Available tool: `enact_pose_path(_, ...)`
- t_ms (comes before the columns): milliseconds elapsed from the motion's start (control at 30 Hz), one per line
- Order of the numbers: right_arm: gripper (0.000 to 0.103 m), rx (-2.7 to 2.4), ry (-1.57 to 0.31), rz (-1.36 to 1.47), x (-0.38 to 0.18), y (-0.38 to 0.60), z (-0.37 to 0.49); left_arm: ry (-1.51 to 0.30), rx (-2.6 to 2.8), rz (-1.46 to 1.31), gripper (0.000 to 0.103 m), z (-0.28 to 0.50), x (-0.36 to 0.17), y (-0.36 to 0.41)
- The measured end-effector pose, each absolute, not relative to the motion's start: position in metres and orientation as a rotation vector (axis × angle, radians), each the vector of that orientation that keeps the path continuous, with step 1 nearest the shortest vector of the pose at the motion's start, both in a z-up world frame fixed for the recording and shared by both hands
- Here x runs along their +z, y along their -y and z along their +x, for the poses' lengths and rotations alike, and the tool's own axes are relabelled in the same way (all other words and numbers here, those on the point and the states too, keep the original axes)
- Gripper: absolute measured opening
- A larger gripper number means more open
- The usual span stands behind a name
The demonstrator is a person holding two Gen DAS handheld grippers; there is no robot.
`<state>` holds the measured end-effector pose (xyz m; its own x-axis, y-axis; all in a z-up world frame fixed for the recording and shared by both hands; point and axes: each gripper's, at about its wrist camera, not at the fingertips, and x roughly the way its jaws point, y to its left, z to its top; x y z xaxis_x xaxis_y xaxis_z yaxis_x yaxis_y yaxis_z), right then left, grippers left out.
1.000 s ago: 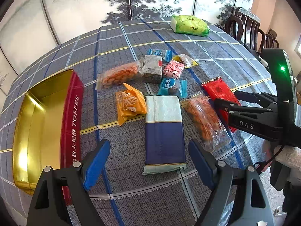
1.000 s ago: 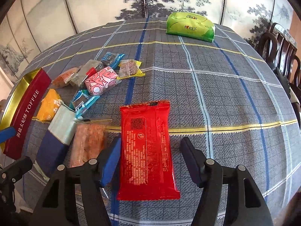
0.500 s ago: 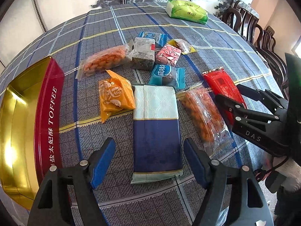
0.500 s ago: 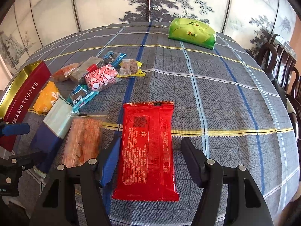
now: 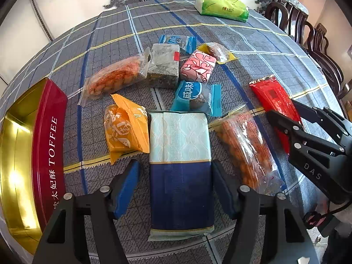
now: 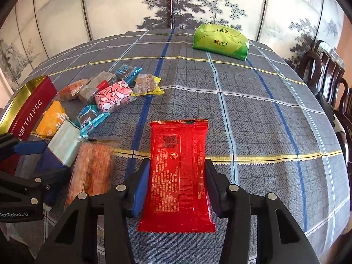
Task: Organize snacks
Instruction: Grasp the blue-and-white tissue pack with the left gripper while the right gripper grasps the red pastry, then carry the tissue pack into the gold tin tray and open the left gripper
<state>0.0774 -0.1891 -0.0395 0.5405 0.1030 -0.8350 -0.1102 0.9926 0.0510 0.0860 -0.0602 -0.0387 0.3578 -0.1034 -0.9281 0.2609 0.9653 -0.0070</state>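
My left gripper [image 5: 177, 184] is open, its fingers on either side of a blue and pale-green pack [image 5: 180, 167] lying flat on the tablecloth. My right gripper [image 6: 176, 182] is open, its fingers close on either side of a red packet [image 6: 178, 171]; they look near or just touching its edges. The red packet also shows in the left wrist view [image 5: 272, 101] with the right gripper [image 5: 283, 116] over it. A red and gold TOFFEE tin [image 5: 26, 154] stands open at the left. Loose snacks lie between: an orange pack [image 5: 125, 127], two clear bags of orange nuts [image 5: 246, 149], [image 5: 114, 77].
Further back lie a blue candy [image 5: 195, 96], a pink patterned pack [image 5: 198, 66], a grey pack [image 5: 164, 66], a yellow-edged snack [image 5: 216, 51] and a small blue packet [image 5: 178, 40]. A green tissue pack [image 6: 220, 40] sits at the far edge. Dark wooden chairs [image 6: 325, 74] stand at the right.
Both grippers have moved forward and down over their packs. The left fingers now straddle the blue pack and the right fingers have narrowed around the red packet.
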Motion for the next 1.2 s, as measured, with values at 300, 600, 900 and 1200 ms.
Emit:
enact_pose_path(300, 0.049, 0.122, -0.995, -0.008, -0.040, 0.188, 0.078, -1.222, -0.287, 0.135, 0.046, 0.075, -0.035, 0.054)
enact_pose_path(600, 0.049, 0.122, -1.026, -0.010, -0.040, 0.189, 0.081, -1.197, -0.352, 0.110, 0.045, 0.046, -0.008, 0.038)
enact_pose_path(900, 0.049, 0.121, -1.077, -0.015, -0.038, 0.188, 0.090, -1.041, -0.279, 0.115, 0.046, 0.040, 0.055, -0.021)
enact_pose_path(1200, 0.050, 0.105, -1.133, -0.005, -0.037, 0.187, 0.096, -1.074, -0.031, 0.172, 0.046, 0.059, 0.043, -0.125)
